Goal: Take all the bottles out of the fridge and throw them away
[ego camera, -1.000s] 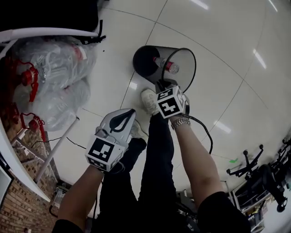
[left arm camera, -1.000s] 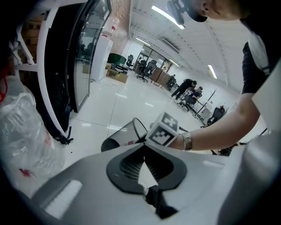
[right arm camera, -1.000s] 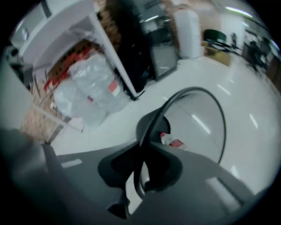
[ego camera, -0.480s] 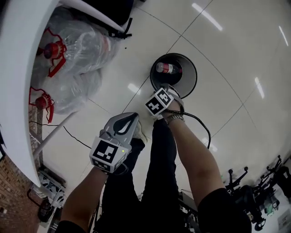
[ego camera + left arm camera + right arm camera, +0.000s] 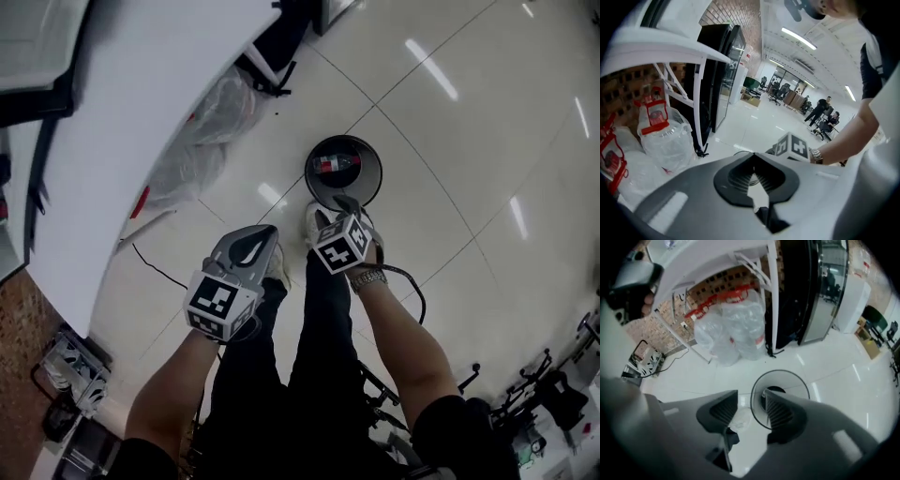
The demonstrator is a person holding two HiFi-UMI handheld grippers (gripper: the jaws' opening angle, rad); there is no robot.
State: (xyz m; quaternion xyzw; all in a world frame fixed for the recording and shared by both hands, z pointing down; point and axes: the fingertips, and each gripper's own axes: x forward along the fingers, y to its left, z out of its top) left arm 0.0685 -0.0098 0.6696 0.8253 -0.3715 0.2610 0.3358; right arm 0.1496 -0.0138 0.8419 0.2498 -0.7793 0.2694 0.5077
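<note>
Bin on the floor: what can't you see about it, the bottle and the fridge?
- Bin, right gripper view: the right gripper, whose jaws have just been opening with nothing between them, covers most of its inside.
- Bottle in the bin, head view: too small to read its label.
- Fridge, left gripper view: seen from the side, so its shelves are hidden.

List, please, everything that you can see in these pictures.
bin: one, black, on the floor ahead of the feet
bottle: one, clear with red label, lying in the bin
plastic bags: at least two, clear with red handles, under the table
table: one, white, left
fridge: one, black, beside the table
left tongs: one, grey, shut, empty
right tongs: one, grey, above the bin, jaws just opening, empty
</note>
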